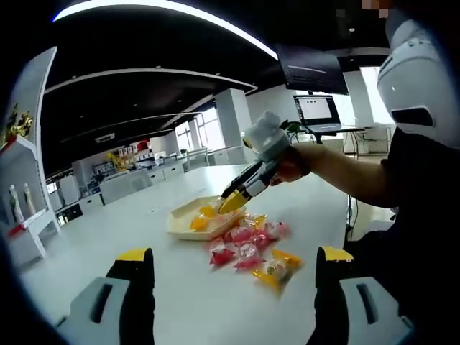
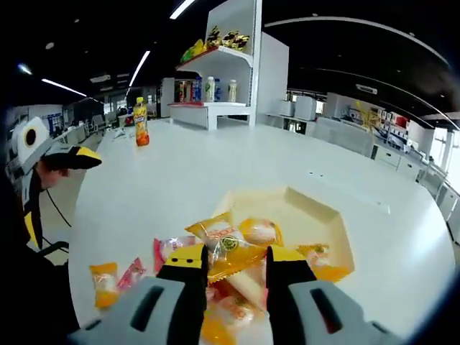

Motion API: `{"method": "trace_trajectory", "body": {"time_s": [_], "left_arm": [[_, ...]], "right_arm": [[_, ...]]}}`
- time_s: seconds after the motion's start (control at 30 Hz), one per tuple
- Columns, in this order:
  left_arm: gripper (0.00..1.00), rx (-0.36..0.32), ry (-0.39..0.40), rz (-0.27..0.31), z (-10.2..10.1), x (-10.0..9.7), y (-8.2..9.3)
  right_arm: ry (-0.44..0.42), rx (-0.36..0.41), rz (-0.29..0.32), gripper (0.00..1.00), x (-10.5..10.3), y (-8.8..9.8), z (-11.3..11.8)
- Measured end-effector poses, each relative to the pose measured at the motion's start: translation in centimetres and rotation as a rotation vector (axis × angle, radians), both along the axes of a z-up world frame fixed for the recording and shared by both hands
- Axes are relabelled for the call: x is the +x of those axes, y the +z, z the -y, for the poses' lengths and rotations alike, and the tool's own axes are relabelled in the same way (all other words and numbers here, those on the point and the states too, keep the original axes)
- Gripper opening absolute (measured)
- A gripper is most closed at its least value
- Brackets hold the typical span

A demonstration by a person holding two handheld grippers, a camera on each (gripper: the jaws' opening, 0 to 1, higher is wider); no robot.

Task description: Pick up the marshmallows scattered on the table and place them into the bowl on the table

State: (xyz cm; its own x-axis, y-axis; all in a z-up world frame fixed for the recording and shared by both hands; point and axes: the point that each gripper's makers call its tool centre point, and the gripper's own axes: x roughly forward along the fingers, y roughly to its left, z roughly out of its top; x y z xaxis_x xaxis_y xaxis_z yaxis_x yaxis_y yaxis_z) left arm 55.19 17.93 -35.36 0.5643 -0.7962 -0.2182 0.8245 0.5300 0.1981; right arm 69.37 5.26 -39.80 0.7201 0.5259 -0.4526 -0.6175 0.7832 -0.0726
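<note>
One marshmallow between right gripper tips.

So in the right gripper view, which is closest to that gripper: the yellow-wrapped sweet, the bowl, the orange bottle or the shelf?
1. Yellow-wrapped marshmallow, held between the right gripper's jaws.
2. Cream bowl, just beyond, slightly right.
3. Orange bottle, far across the table, left.
4. White shelf, behind the table's far edge.
</note>
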Motion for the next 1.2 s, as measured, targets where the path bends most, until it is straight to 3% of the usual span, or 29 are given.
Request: {"method": "trace_trajectory", "body": {"time_s": [0.43,1.2], "left_arm": [[0.91,0.016,-0.001,-0.005,-0.2,0.2,-0.6],[0.91,0.011,0.005,-0.012,-0.3,0.2,-0.8]], "right_arm": [[-0.017,-0.038,-0.025,0.30,0.5,-1.3,-0.2],[-0.018,-0.073,-0.009,0.33,0.5,-1.6,-0.3]]}}
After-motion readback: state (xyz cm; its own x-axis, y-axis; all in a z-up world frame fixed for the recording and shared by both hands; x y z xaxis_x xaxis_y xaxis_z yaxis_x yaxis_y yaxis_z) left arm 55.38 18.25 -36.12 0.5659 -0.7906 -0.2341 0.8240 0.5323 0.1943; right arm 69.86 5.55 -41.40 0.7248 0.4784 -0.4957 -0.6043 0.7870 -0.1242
